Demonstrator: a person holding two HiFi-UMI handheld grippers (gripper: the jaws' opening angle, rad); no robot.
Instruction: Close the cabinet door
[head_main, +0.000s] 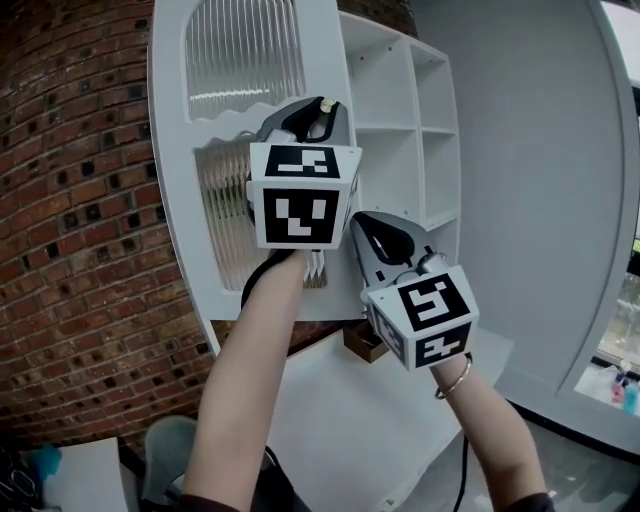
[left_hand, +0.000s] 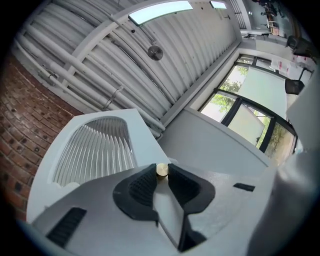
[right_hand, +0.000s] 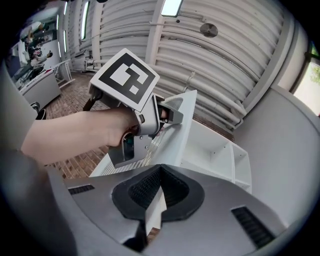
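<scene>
The left gripper (head_main: 318, 108) pinches the gold knob (left_hand: 162, 170) in its fingers so it can swing the cabinet door (head_main: 170, 150) shut. The right gripper (right_hand: 159, 170) waits nearby, fingers closed on nothing.

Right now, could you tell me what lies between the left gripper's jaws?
The knob of the door, pinched by the left gripper; the left gripper view shows it.
</scene>
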